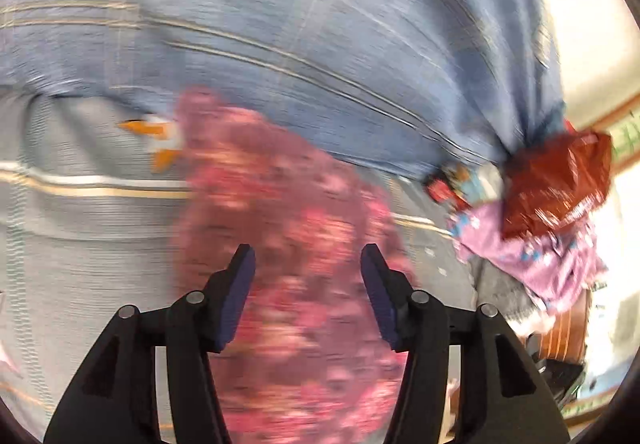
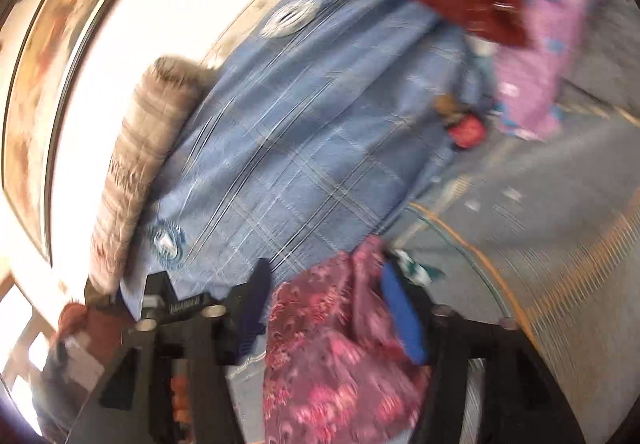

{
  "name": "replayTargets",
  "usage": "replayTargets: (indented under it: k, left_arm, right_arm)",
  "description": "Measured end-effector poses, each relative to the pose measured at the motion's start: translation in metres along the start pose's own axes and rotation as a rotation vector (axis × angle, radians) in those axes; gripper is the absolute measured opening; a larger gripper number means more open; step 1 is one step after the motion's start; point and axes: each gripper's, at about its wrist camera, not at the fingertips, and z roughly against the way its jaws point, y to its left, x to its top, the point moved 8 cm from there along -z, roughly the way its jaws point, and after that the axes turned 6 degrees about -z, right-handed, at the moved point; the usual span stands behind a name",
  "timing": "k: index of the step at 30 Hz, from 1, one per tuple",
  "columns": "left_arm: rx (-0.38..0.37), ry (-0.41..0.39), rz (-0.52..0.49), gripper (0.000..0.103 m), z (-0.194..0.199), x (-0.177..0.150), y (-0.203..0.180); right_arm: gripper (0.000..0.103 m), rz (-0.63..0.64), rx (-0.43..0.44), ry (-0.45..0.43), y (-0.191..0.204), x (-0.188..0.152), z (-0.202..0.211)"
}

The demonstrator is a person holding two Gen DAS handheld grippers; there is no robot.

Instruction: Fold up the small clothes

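A small pink and maroon floral garment [image 1: 288, 244] lies blurred on the bed under my left gripper [image 1: 308, 264], whose blue-padded jaws stand wide apart over it without touching it. In the right wrist view the same garment [image 2: 332, 348] bunches up between the fingers of my right gripper [image 2: 326, 284]. The right jaws stand apart with the cloth between them, and the blur hides whether they pinch it.
A blue checked pillow [image 1: 320, 43] lies behind the garment on the grey striped bedsheet [image 1: 80, 224]. A purple patterned cloth [image 1: 532, 256] and a shiny red bag [image 1: 560, 183] sit at the right. A beige quilted cushion [image 2: 140, 163] and a framed picture [image 2: 48, 83] are by the wall.
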Motion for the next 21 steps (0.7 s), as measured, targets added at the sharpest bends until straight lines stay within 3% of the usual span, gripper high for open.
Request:
replayTargets:
  k: [3, 5, 7, 9, 14, 16, 18, 21]
  left_arm:
    - [-0.028, 0.046, 0.072, 0.053, -0.011, -0.009, 0.024]
    - [-0.033, 0.053, 0.055, 0.053, -0.015, -0.012, 0.027]
    - [-0.040, 0.047, 0.028, 0.053, -0.020, -0.011, 0.026]
    - [-0.047, 0.046, 0.027, 0.053, -0.023, -0.008, 0.025]
    - [-0.086, 0.019, 0.054, 0.053, -0.018, 0.002, 0.033]
    - [-0.079, -0.013, 0.093, 0.053, -0.016, 0.004, 0.039]
    - [-0.016, -0.035, 0.111, 0.054, -0.013, 0.002, 0.050]
    - [0.055, -0.061, 0.142, 0.054, -0.010, -0.004, 0.062]
  right_arm:
    - [0.073, 0.065, -0.032, 0.200, 0.004, -0.002, -0.061]
    - [0.060, 0.080, -0.057, 0.252, 0.000, -0.011, -0.088]
    - [0.059, 0.033, 0.017, 0.308, 0.002, -0.022, -0.111]
    - [0.059, 0.038, 0.006, 0.363, 0.001, -0.029, -0.129]
    - [0.061, 0.051, -0.177, 0.419, -0.025, -0.045, -0.167]
    - [0.061, 0.083, -0.166, 0.430, -0.023, -0.051, -0.176]
    - [0.061, 0.148, -0.141, 0.428, -0.015, -0.057, -0.181]
    - [0.051, 0.223, -0.173, 0.408, -0.009, -0.060, -0.181]
